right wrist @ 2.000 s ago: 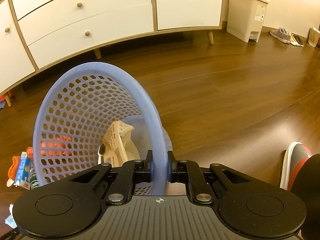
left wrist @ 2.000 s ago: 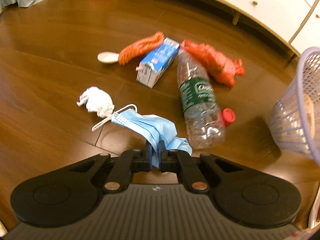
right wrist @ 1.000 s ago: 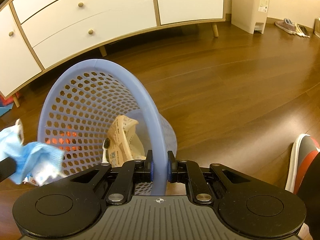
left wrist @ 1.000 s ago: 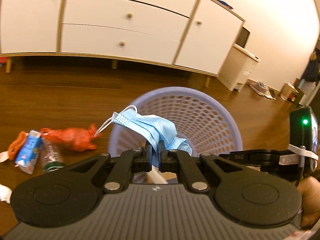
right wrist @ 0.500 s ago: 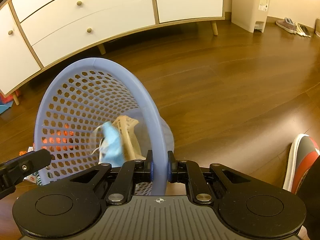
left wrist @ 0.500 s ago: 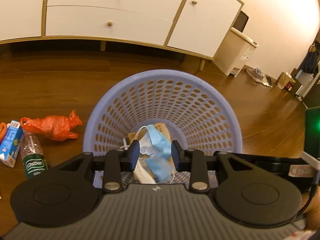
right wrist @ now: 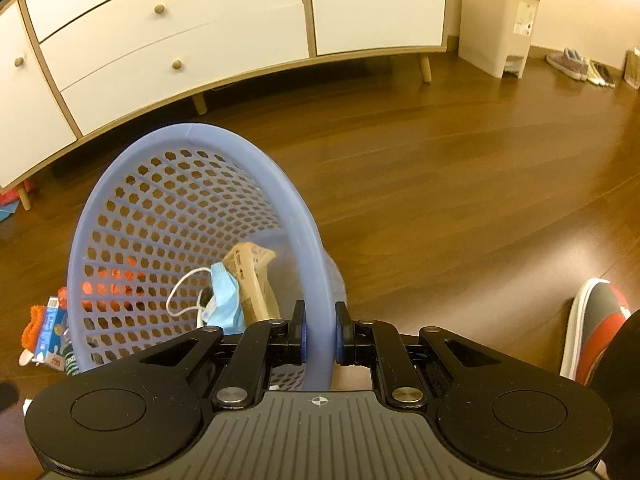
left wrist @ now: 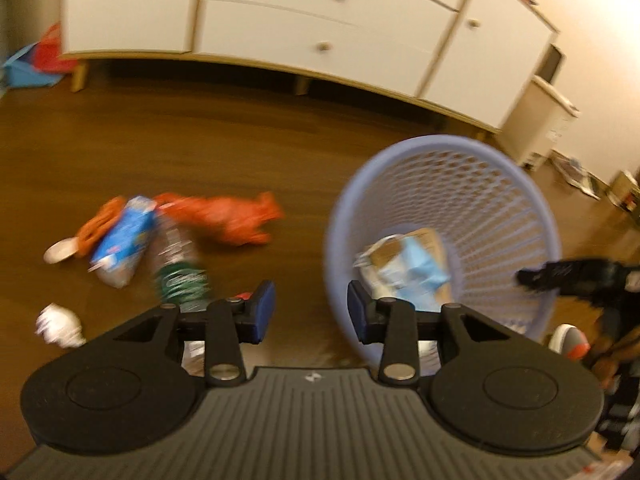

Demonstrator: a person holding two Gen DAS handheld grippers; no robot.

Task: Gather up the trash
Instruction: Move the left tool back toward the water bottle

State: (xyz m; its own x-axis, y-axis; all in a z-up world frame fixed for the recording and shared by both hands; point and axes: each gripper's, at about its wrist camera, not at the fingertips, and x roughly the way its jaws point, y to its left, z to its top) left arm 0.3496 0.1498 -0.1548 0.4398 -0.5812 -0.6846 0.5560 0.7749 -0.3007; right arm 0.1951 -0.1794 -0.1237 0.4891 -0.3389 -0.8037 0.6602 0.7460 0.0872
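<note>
Blue mask [right wrist: 225,295] crumpled in basket [right wrist: 304,236]; right tongs [right wrist: 319,332] clamp rim, left tongs [left wrist: 311,312] wide.

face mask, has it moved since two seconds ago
Yes. It lay on the floor by the bottle then; now the face mask sits inside the basket, released by the open left gripper.

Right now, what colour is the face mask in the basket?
Light blue with white ear loops; the face mask shows best in the right wrist view.

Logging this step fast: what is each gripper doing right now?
Left gripper: open, holding nothing.
Right gripper: shut on the rim of the perforated lavender plastic basket.
</note>
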